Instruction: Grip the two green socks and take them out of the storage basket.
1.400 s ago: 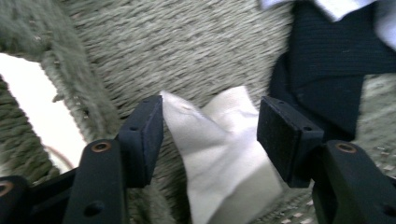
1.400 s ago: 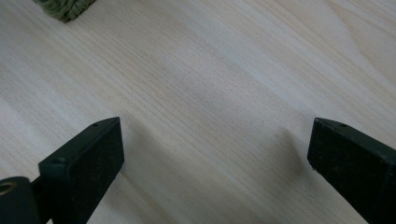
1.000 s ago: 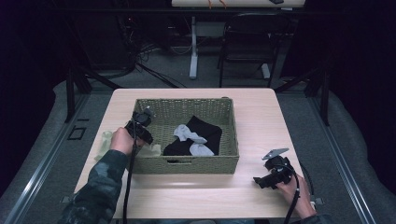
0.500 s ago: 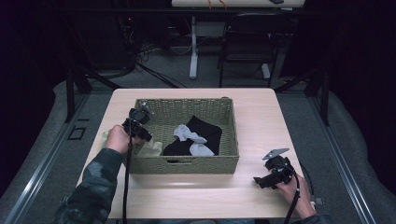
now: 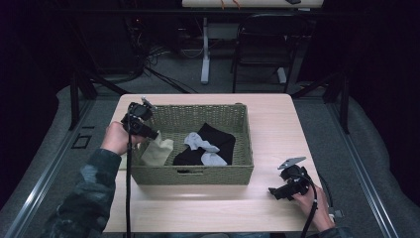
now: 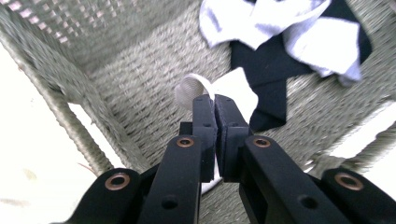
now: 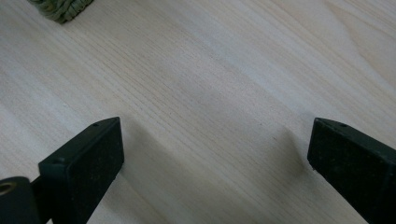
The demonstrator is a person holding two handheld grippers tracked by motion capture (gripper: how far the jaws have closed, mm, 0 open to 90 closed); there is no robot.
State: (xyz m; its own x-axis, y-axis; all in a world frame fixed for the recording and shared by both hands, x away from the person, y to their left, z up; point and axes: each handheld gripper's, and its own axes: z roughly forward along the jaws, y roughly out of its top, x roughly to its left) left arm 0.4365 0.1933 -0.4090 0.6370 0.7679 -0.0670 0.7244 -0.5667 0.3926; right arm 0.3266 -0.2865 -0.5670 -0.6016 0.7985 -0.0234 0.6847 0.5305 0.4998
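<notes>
Now left tongs (image 6: 215,100) pinching pale sock (image 6: 236,86) over basket (image 5: 190,174) (woven); right tongs (image 7: 212,154) spread

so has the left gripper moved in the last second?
Yes. The left gripper has risen toward the far left corner of the green woven wicker basket, lifting a cream cloth.

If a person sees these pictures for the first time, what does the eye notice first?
First the green woven basket in the middle of the table, with black and white clothes inside. Then the left tool, over the basket's left end, shut on a pale cloth. The right tool waits open on the bare table.
</notes>
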